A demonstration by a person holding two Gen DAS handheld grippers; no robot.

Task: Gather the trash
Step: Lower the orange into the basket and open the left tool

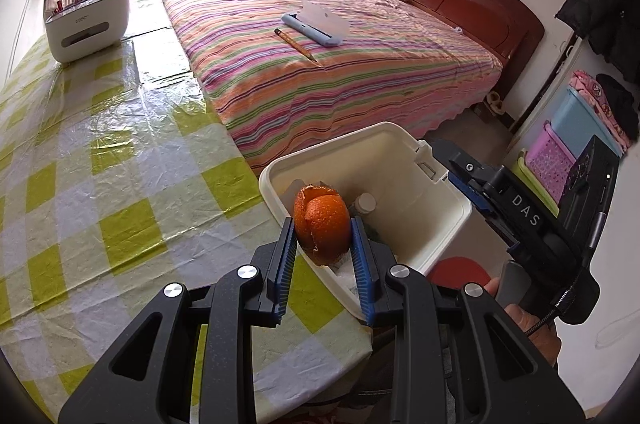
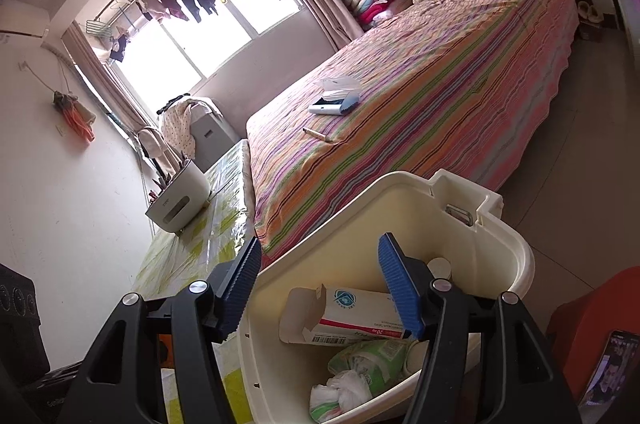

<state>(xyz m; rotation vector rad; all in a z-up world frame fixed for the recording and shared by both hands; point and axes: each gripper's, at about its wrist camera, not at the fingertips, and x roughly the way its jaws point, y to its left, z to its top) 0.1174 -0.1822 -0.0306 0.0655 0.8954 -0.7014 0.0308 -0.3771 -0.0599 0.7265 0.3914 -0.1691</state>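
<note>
Bedroom table (image 1: pixel 120 183) | bin (image 1: pixel 400 143) contents part-hidden behind orange peel (image 1: pixel 322 224)

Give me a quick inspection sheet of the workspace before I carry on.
Surface: table under a green-checked plastic cover.
Job's things: orange peel over the cream bin; bin holds a carton, wrappers and a small bottle.
Clutter: white organiser at the table's far end.
Grippers: left gripper shut on the peel; right gripper open above the bin, nothing between its fingers.
Cables: nothing seen on the table.
Surroundings: striped bed beside the table.
</note>
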